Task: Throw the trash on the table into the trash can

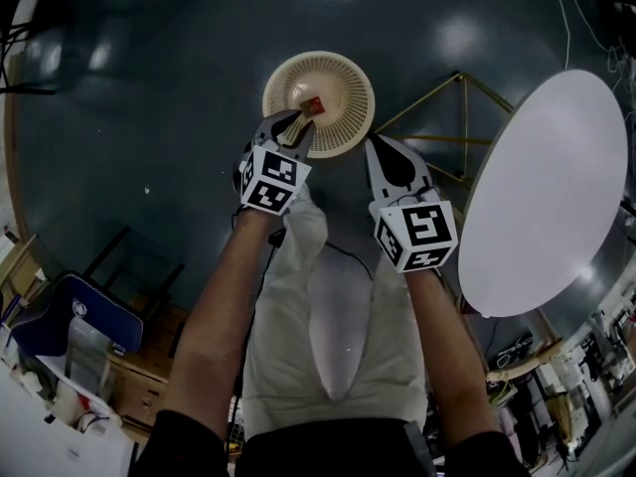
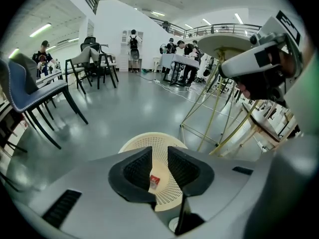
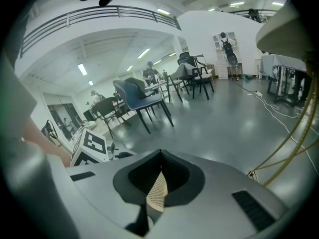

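Over the cream perforated trash can [image 1: 348, 82] on the grey floor, your left gripper [image 1: 298, 119] holds its fingers parted. The small red-and-white scrap [image 2: 154, 181] shows in the gap between them, unpinched, above the can's mouth. Your right gripper [image 1: 379, 149] hangs just beside the can's rim, its fingers closed together on nothing. The round white bench [image 1: 547, 197] stands off to your right.

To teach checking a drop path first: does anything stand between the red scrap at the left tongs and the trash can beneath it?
Nothing visible does. The red scrap shows between the parted jaws of the left tongs, straight above the open mouth of the trash can. The right tongs hang off to the side.
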A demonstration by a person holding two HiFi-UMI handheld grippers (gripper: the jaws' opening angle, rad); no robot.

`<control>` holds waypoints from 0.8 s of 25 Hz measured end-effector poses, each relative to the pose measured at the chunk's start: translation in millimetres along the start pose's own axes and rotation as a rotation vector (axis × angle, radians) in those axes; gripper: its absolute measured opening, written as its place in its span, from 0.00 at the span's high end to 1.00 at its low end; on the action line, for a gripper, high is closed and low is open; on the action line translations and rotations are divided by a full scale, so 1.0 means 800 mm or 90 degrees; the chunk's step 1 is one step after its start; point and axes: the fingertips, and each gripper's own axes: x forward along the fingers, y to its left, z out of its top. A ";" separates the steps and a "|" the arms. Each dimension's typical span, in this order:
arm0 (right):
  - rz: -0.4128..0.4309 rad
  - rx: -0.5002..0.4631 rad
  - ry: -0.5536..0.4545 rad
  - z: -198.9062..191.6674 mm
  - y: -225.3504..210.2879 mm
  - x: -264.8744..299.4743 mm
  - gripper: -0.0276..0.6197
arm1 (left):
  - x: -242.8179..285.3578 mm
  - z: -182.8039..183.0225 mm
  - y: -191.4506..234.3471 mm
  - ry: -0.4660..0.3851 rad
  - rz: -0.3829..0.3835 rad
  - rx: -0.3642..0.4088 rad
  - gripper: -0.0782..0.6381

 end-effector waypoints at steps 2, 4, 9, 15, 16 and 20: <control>-0.002 0.000 -0.002 0.002 0.001 -0.004 0.93 | -0.005 0.002 -0.001 -0.003 0.002 0.000 0.74; -0.003 -0.001 -0.004 0.003 0.001 -0.007 0.93 | -0.009 0.005 -0.003 -0.005 0.002 0.003 0.76; -0.004 0.000 -0.009 0.007 0.006 -0.016 0.93 | -0.021 0.007 -0.012 -0.002 -0.012 0.008 0.82; 0.000 0.001 -0.018 0.021 0.018 -0.032 0.93 | -0.049 0.028 -0.023 -0.015 -0.033 0.023 0.87; 0.002 0.001 -0.019 0.024 0.021 -0.036 0.93 | -0.055 0.032 -0.023 -0.021 -0.032 0.023 0.87; 0.006 -0.002 -0.027 0.035 0.031 -0.046 0.93 | -0.077 0.054 -0.023 -0.047 -0.021 0.024 0.87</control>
